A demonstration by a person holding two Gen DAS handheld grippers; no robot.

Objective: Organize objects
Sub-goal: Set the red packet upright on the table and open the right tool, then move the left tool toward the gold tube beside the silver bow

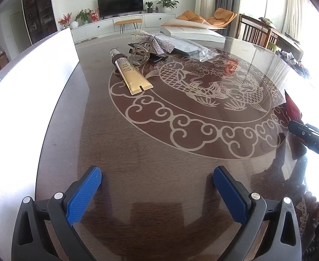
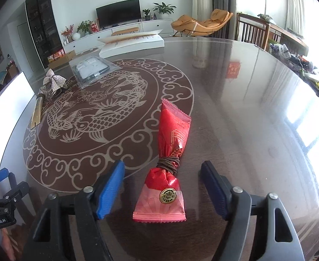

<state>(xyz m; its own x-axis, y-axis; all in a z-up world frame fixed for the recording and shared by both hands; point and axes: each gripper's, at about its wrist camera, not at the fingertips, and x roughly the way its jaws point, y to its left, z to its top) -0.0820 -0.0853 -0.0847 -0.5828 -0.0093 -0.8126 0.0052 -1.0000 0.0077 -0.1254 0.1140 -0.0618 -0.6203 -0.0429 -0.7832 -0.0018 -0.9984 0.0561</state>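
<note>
A red wrapped packet (image 2: 170,163) tied with brown cord lies on the glass table, its lower end between the open jaws of my right gripper (image 2: 162,171), not touching either pad. My left gripper (image 1: 157,178) is open and empty above bare table. Far from it lie a gold tube (image 1: 131,74), a metal hair clip with a sparkly bow (image 1: 146,47) and a clear bag holding a dark item (image 1: 187,47). These also show in the right wrist view: the tube (image 2: 37,113), the bow (image 2: 54,82), the bag (image 2: 91,67).
A white box (image 1: 28,100) stands at the table's left edge. A flat white box with paper on it (image 1: 194,31) sits at the far side. The right gripper's body (image 1: 311,139) shows at the right edge. Clutter (image 2: 301,65) lies at the right.
</note>
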